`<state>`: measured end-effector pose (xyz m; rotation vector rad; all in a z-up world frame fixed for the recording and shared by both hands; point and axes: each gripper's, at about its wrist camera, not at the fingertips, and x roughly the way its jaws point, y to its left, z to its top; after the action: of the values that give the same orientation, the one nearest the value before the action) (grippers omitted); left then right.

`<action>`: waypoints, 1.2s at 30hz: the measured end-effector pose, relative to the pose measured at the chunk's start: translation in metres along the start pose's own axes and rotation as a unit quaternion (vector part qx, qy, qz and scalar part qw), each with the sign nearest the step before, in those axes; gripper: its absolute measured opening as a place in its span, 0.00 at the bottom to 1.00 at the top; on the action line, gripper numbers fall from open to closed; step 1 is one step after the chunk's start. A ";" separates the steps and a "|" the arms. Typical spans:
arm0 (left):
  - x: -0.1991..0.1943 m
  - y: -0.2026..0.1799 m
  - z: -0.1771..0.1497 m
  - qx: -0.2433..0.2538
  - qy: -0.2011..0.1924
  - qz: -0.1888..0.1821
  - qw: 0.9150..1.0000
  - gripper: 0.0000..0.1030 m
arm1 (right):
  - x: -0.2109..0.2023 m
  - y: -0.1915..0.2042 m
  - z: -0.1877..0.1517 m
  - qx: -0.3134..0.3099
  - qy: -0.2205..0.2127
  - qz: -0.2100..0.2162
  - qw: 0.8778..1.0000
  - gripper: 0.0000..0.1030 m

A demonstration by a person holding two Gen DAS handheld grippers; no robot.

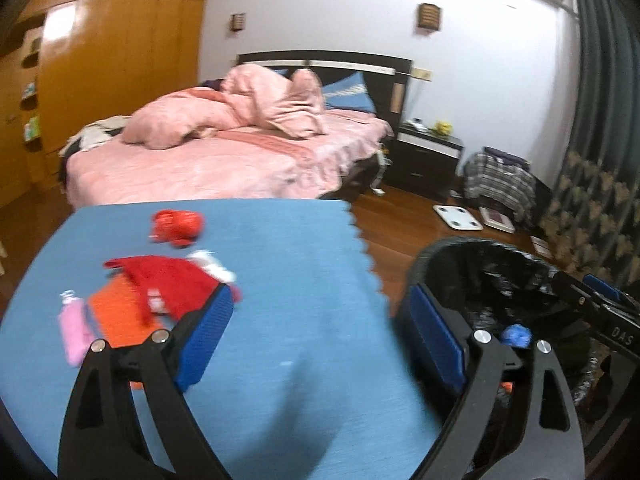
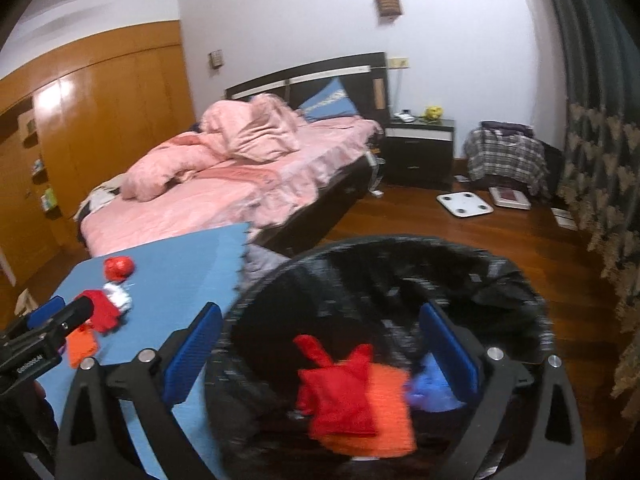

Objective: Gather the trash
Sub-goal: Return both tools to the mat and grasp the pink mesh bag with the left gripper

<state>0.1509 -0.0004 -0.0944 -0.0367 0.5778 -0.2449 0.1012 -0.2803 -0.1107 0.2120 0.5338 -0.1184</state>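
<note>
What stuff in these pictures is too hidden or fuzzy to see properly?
- Bin bottom, right wrist view: red wrapper covers it.
- Pink item, left wrist view: blurred, and the left hand-held gripper cuts it off.
- Nightstand items: too small.

A home bedroom: unmade bed (image 2: 224,184) with pink quilt (image 1: 224,116), dark headboard (image 2: 320,76), nightstand (image 2: 420,152), wooden wardrobe (image 1: 116,60), curtains (image 2: 592,120), scale (image 2: 464,204) on wood floor (image 2: 400,216).
</note>
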 end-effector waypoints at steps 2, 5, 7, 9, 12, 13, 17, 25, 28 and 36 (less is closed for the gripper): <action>-0.004 0.016 -0.002 -0.007 0.000 0.015 1.000 0.85 | 0.005 0.021 0.000 -0.012 0.001 0.015 1.000 0.94; -0.010 0.043 -0.008 -0.018 0.004 0.043 0.999 0.85 | 0.015 0.052 -0.002 -0.026 0.008 0.036 0.999 0.94; -0.013 0.059 -0.011 -0.024 0.006 0.058 0.998 0.85 | 0.023 0.077 -0.005 -0.034 0.013 0.055 0.998 0.94; -0.016 0.075 -0.014 -0.030 0.006 0.073 0.997 0.85 | 0.029 0.097 -0.008 -0.045 0.018 0.069 0.996 0.94; -0.021 0.100 -0.019 -0.038 0.007 0.098 0.994 0.85 | 0.039 0.130 -0.013 -0.063 0.026 0.091 0.993 0.94; -0.022 0.110 -0.020 -0.039 0.008 0.109 0.993 0.85 | 0.043 0.142 -0.015 -0.070 0.028 0.099 0.992 0.94; -0.024 0.140 -0.023 -0.049 0.015 0.141 0.989 0.84 | 0.053 0.176 -0.022 -0.098 0.034 0.117 0.988 0.94; -0.009 0.185 -0.031 -0.074 0.049 0.173 0.981 0.77 | 0.070 0.211 -0.027 -0.118 0.042 0.128 0.984 0.94; 0.002 0.195 -0.033 -0.080 0.063 0.176 0.979 0.75 | 0.076 0.220 -0.030 -0.125 0.048 0.131 0.982 0.94; 0.021 0.213 -0.041 -0.110 0.107 0.163 0.975 0.58 | 0.083 0.234 -0.039 -0.140 0.058 0.138 0.979 0.94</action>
<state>0.1924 0.2023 -0.1619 -0.1288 0.8135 0.1384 0.1919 -0.0485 -0.1465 0.0153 0.6255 0.2400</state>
